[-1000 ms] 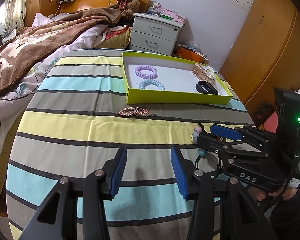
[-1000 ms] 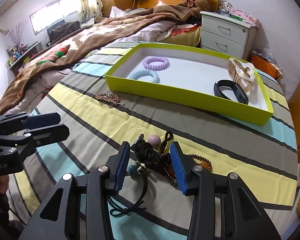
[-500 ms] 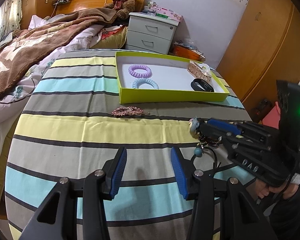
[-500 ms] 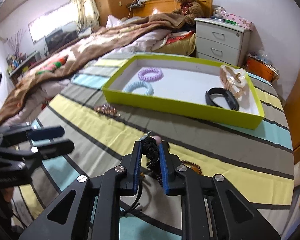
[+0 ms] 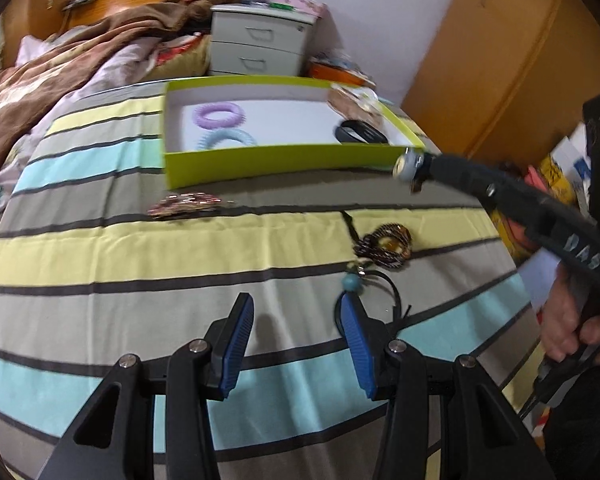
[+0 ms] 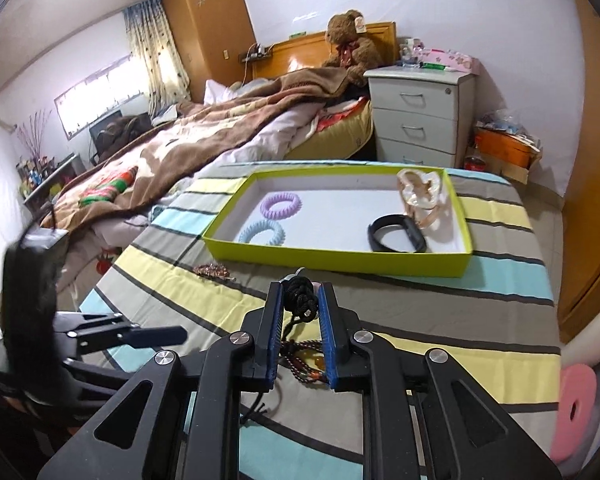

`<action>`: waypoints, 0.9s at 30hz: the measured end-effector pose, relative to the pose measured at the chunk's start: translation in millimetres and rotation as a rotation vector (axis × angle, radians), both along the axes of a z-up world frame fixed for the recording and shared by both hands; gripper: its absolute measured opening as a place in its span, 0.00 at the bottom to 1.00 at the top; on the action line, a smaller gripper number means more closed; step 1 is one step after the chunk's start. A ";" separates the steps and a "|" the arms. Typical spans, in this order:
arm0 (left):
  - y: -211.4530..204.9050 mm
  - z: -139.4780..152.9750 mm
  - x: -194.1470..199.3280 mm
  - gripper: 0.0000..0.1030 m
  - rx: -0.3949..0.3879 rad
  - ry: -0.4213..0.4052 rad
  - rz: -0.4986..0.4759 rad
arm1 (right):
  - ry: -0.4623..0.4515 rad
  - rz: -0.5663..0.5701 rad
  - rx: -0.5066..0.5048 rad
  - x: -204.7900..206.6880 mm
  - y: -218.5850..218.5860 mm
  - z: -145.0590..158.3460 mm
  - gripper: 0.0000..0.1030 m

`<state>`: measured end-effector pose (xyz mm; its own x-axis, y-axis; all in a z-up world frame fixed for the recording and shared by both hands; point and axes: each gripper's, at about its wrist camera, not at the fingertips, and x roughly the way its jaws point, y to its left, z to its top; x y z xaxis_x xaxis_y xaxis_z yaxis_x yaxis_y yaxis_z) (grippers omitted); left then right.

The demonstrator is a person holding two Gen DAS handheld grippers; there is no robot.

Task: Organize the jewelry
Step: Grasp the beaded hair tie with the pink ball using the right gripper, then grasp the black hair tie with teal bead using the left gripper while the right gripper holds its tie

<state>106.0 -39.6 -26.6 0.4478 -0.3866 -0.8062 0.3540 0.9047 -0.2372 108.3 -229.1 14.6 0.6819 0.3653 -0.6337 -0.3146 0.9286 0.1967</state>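
My right gripper (image 6: pixel 299 298) is shut on a black knotted cord ornament (image 6: pixel 300 295) with pale beads and holds it above the striped cloth, short of the green tray (image 6: pixel 340 259); it also shows in the left wrist view (image 5: pixel 414 166). The tray holds a purple coil band (image 6: pixel 281 205), a blue coil band (image 6: pixel 261 233), a black wristband (image 6: pixel 396 234) and a beige hair claw (image 6: pixel 420 194). A brown beaded bracelet (image 5: pixel 384 245) and a black cord with a teal bead (image 5: pixel 350 283) lie on the cloth. My left gripper (image 5: pixel 298 324) is open and empty, low over the cloth.
A sparkly hair clip (image 5: pixel 184 204) lies on the cloth in front of the tray. A bed with a brown blanket (image 6: pixel 204 128) is at the left, a grey nightstand (image 6: pixel 418 116) behind the tray, a wooden wardrobe (image 5: pixel 500 52) at the right.
My right gripper closed on the black cord ornament and lifted it up toward the tray. The beaded bracelet and teal-bead cord stayed on the cloth. My left gripper stayed open.
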 end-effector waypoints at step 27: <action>-53.5 -11.2 12.7 0.26 0.161 -0.081 -0.081 | -0.017 -0.055 0.046 -15.4 -31.1 2.5 0.18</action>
<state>118.7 -93.1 -37.8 0.4866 -0.2928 -0.8231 0.4393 0.8964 -0.0591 92.9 -260.3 17.1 0.7125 0.3550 -0.6053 -0.2666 0.9349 0.2345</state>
